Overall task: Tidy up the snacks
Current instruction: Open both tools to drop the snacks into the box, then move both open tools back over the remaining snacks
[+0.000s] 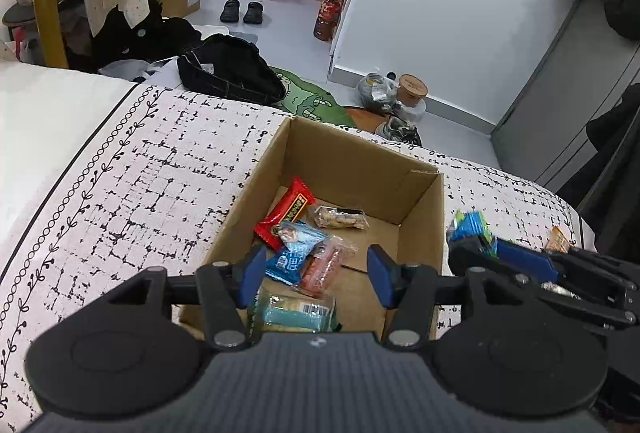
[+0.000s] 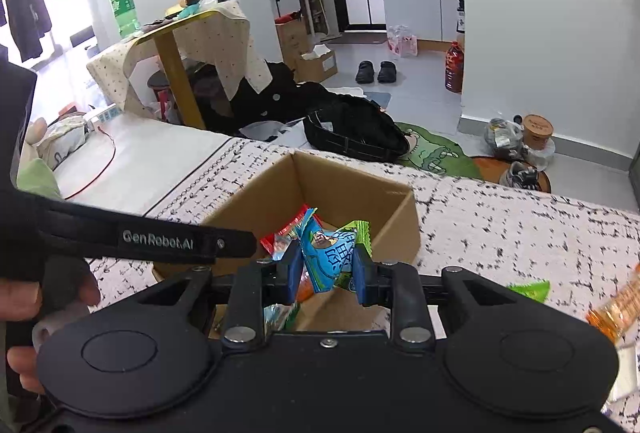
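An open cardboard box [image 1: 362, 143] [image 2: 356, 175] stands on the patterned bedspread [image 1: 140, 173]. Inside lie a red packet [image 1: 286, 211], a clear pack of nuts [image 1: 340, 217], a blue packet [image 1: 290, 259], a pink sausage pack [image 1: 322, 267] and a teal packet [image 1: 294, 313]. My left gripper [image 1: 316, 273] hovers open over the box's near end, its pads touching nothing. My right gripper [image 2: 328, 269] is shut on a bunch of blue and green snack packets [image 2: 330, 257], held above the box's near right corner. The left wrist view shows that bunch [image 1: 472, 227] just outside the box's right wall.
Loose on the bedspread to the right are a green packet [image 2: 528, 291] and an orange packet [image 2: 616, 309] [image 1: 558, 239]. A person's hand [image 2: 24, 297] grips the left tool. Beyond the bed are a black bag [image 1: 228, 69], shoes [image 1: 242, 11] and a draped table [image 2: 188, 33].
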`<state>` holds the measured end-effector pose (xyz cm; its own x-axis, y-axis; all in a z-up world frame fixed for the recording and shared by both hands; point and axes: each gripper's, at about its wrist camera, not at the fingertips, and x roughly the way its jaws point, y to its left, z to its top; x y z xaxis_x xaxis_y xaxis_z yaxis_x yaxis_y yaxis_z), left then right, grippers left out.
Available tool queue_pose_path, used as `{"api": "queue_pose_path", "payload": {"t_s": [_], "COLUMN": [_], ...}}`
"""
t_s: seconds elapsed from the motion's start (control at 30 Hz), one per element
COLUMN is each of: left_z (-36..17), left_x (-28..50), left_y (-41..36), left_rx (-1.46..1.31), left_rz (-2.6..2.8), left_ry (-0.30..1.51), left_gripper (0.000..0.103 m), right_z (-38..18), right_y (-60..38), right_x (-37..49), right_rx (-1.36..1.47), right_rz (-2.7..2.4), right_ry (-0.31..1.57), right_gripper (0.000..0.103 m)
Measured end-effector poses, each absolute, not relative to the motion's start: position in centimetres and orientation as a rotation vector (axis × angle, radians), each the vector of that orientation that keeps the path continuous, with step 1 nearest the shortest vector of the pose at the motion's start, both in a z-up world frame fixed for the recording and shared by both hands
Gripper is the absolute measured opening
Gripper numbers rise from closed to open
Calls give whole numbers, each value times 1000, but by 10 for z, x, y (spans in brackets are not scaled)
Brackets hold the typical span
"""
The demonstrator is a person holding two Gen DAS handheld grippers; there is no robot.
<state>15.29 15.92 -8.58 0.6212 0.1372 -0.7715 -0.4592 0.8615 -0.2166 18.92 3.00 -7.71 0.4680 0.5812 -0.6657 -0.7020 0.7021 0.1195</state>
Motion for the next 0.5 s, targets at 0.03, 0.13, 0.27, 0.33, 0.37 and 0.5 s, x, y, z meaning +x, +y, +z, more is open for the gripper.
{"api": "queue_pose_path", "payload": {"t_s": [0.03, 0.13, 0.27, 0.33, 0.37, 0.5], "left_z": [-86, -88, -87, -86, -87, -88], "left_x": [152, 150, 146, 146, 146, 148], "left_y": [160, 165, 168, 167, 166, 158], "left_rx": [-422, -433, -442, -442, -442, -448], "left_rz": [358, 370, 379, 378, 377, 363], "left_ry": [836, 839, 840, 843, 848, 868], "left_gripper": [57, 59, 63, 67, 70, 74], "right_z": [-76, -76, -75, -74, -73, -70], "right_y": [33, 37, 36, 31, 27, 11], "right_x": [189, 189, 184, 185, 185, 184], "right_rx": [-180, -177, -184, -177, -173, -158], "right_rz": [796, 811, 803, 788, 779, 740], "right_ry": [735, 715, 698, 703, 704, 690], "right_gripper": [27, 32, 48, 54, 56, 71]}}
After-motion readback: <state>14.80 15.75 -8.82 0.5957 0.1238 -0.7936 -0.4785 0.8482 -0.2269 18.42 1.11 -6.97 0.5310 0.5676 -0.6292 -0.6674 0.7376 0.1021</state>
